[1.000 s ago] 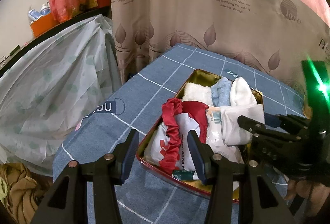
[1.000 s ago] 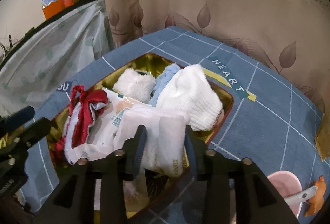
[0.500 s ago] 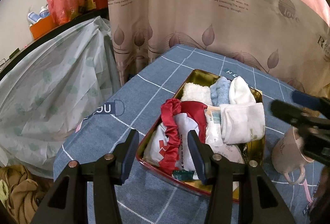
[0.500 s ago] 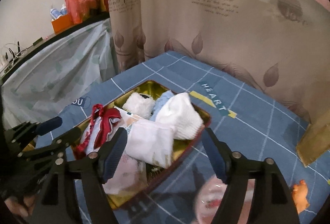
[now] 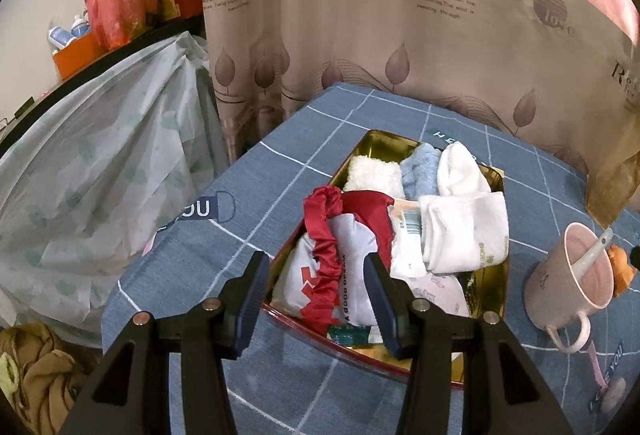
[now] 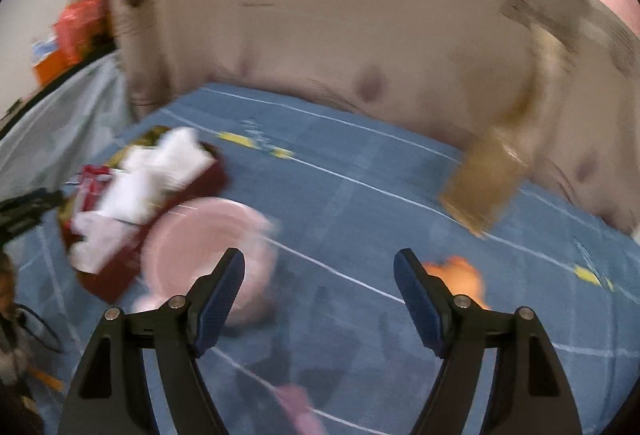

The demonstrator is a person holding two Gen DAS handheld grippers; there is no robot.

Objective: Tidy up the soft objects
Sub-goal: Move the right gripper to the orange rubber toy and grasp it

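A gold tin (image 5: pixel 384 145) with a red outer wall sits on the blue checked tablecloth, filled with soft things: a fluffy white cloth (image 5: pixel 374 175), a light blue cloth (image 5: pixel 420 171), white socks (image 5: pixel 464 231), and a red scrunchie (image 5: pixel 324 235) on a white pouch. My left gripper (image 5: pixel 316 295) is open and empty, hovering over the tin's near end. My right gripper (image 6: pixel 320 295) is open and empty above the cloth, right of the tin (image 6: pixel 132 195); that view is blurred.
A pink mug (image 5: pixel 572 275) with a spoon stands right of the tin, an orange toy (image 5: pixel 620 267) beside it; both show blurred in the right wrist view (image 6: pixel 208 247). A tan bag (image 6: pixel 484 183) stands at the back. Curtain behind; plastic-covered furniture (image 5: pixel 92 171) left.
My right gripper let go of the white socks in the tin, opened wide, and swung away to the right, now moving fast. My left gripper has stayed in place.
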